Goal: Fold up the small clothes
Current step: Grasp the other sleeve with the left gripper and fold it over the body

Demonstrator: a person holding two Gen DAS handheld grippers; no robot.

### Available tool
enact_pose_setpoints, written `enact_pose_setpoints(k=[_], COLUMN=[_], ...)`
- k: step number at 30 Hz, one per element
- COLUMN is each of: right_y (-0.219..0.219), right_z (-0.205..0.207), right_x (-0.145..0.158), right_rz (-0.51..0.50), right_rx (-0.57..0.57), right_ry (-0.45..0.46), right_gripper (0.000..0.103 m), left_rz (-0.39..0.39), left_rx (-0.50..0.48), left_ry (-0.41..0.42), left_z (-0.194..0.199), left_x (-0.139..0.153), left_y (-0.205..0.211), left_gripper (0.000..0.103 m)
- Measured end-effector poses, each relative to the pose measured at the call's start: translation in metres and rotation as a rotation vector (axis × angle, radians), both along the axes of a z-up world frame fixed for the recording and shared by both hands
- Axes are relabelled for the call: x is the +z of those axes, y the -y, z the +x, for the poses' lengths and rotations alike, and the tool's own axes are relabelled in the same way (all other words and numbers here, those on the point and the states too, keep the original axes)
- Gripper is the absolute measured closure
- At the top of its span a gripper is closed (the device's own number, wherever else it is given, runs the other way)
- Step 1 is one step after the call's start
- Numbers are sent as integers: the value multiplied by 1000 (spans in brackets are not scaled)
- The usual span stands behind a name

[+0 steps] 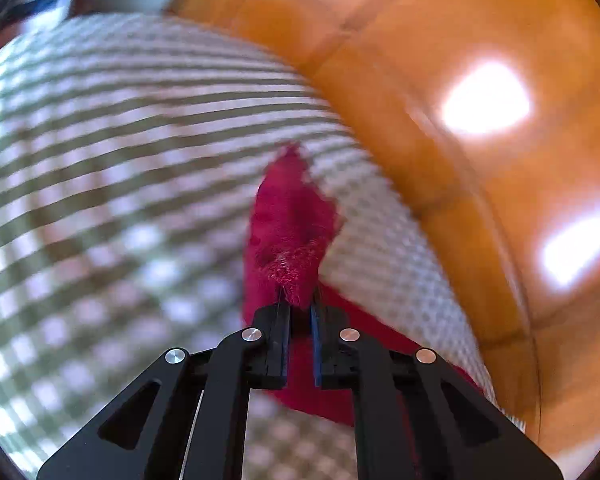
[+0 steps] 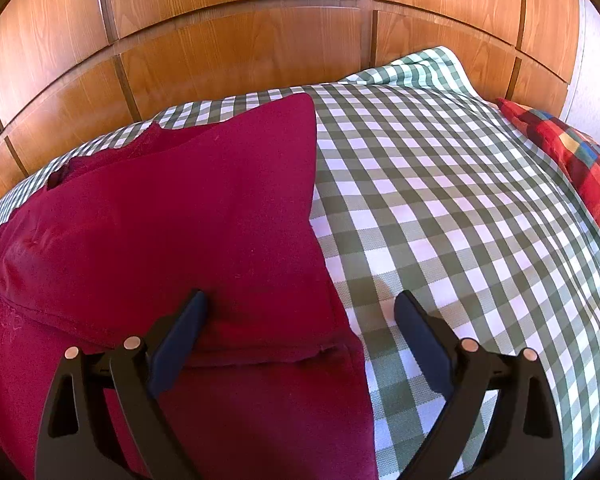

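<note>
A dark red garment lies spread on the green-and-white checked cloth, with one flap folded over toward its right edge. In the left wrist view my left gripper is shut on a frayed edge of the red garment, which hangs lifted above the checked cloth; that view is blurred. My right gripper stands open just above the garment's lower right edge, its left finger over the red fabric and its right finger over the checked cloth, nothing pinched between them.
Wooden panelled wall rises right behind the cloth-covered surface. A red, blue and yellow plaid fabric lies at the far right edge. In the left wrist view the wooden panelling curves along the right side.
</note>
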State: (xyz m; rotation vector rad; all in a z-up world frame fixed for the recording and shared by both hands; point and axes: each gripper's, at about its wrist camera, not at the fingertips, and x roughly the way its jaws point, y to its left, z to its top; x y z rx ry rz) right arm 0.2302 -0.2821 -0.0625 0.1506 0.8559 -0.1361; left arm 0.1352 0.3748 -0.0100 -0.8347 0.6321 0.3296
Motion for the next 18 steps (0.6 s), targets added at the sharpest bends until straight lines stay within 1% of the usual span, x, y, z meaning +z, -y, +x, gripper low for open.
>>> enact_pose_setpoints(k=[1, 2, 3, 5, 8, 10, 11, 12, 15, 17, 18], right_y=[0, 0, 0, 0, 1, 1, 2, 2, 4, 5, 5], right_z=[0, 0, 0, 0, 0, 0, 0, 0, 0, 0, 0], right_x=[0, 0, 0, 0, 0, 0, 0, 0, 0, 0, -1], right_rz=[0, 1, 2, 2, 8, 14, 19, 24, 29, 38, 43], right_rx=[0, -1, -1, -1, -1, -1, -1, 0, 2, 3, 3], right_ry=[1, 1, 2, 3, 3, 4, 4, 4, 5, 5, 5], right_gripper=[9, 9, 9, 9, 9, 9, 9, 9, 9, 9, 9], left_rz=[21, 45, 56, 87, 122, 119, 118, 131, 179, 201, 223], left_rx=[-42, -116, -158, -288, -434, -543, -573, -622, -723, -768, -786], left_ry=[31, 76, 95, 147, 173, 168, 156, 134, 77, 28, -1], left_z=[4, 12, 19, 35, 52, 66, 69, 75, 80, 81, 89], left_x=[9, 23, 29, 44, 47, 36, 30, 19, -7, -24, -36], left_y=[16, 44, 61, 117, 189, 244, 261, 290, 347, 371, 378], left_gripper=[96, 96, 96, 96, 96, 96, 96, 96, 96, 96, 96])
